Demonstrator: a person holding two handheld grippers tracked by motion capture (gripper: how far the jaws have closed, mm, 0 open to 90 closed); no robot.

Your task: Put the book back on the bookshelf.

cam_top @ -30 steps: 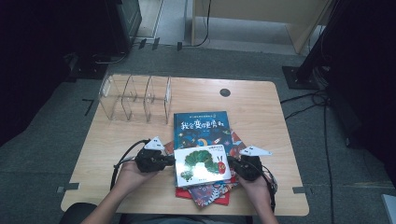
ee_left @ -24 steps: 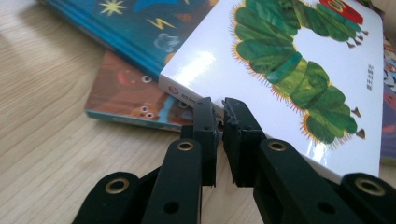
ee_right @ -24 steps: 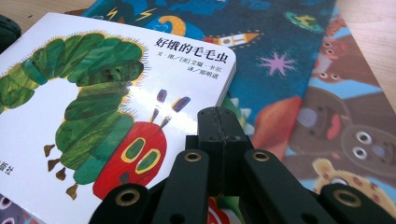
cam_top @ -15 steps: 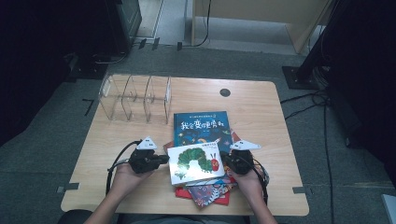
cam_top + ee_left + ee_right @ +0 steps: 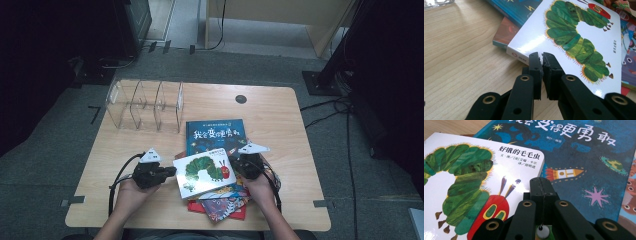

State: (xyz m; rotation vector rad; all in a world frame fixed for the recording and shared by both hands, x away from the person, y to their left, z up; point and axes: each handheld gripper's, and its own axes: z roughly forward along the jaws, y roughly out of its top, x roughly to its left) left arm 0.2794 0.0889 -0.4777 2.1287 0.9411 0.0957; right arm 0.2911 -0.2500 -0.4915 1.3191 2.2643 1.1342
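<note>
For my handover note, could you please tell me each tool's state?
Left tool: shut, empty, tips at the caterpillar book edge.
Right tool: shut, empty, beside that book.

Glossy caterpillar book [image 5: 564, 32] cover — pale wood-grain table [image 5: 280, 107] (matt) — clear plastic rack [image 5: 145, 105].

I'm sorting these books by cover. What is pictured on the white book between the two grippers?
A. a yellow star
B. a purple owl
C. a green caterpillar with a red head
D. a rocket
C: the white book shows a green caterpillar with a red head.
</note>
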